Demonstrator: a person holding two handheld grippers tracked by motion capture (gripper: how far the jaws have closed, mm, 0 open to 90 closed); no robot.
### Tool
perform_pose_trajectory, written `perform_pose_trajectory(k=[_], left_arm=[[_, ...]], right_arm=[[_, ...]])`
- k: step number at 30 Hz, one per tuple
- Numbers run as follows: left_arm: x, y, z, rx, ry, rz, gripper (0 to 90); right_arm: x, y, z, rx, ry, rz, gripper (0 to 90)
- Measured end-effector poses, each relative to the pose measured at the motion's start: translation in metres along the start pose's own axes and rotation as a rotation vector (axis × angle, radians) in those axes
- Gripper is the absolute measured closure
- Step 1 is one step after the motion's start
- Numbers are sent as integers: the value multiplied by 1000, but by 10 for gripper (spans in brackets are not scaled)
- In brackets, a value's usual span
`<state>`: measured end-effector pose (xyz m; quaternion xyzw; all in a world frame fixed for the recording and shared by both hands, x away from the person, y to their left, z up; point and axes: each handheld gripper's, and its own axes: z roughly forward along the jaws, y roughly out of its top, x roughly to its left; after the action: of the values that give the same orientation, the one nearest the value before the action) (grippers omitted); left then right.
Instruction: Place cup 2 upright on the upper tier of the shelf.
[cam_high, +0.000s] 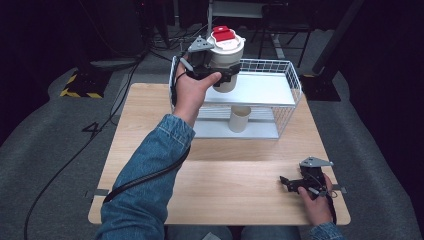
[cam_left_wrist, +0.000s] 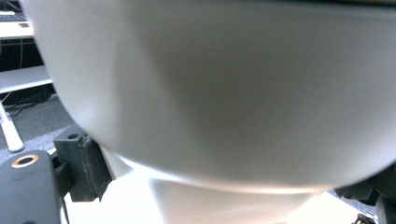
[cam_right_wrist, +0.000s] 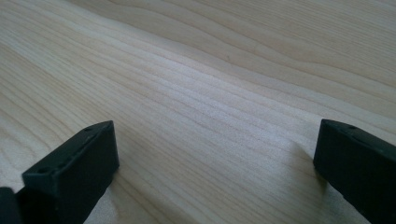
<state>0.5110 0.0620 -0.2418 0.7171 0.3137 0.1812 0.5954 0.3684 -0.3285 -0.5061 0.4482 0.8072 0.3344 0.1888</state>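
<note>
A light wooden table (cam_high: 165, 150) is seen standing on grey carpet (cam_high: 50, 150). A white wire rack (cam_high: 295, 82) with two shelves is set on the table's far half, well ahead of the right gripper (cam_high: 290, 182), which is rested on the near right part of the tabletop. A cream cup (cam_high: 239, 119) is stood upright on the rack's lower shelf, below the left gripper (cam_high: 220, 75).

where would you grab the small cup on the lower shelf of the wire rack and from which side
Grip the cream cup across its side wall, about mid-height, coming in level from the rack's open front. It stands upright and alone, and the upper shelf sits close above it, so a top-down approach looks blocked. The right gripper is free, its fingers open.
</note>
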Motion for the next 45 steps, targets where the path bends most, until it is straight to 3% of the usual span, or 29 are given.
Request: perform_pose_trajectory(k=[13,23,31,45], left_arm=[[13,-5,37,5,45,-40,127],[14,-10,60,28,85,-40,127],[15,-17,72,33,113,-54,126],[13,-25,82,46,133,-35,126]], right_arm=[[0,0,0,2,0,0,2],[0,0,0,1,0,-1,2],[0,0,0,1,0,-1,2],[0,0,0,1,0,-2,2]])
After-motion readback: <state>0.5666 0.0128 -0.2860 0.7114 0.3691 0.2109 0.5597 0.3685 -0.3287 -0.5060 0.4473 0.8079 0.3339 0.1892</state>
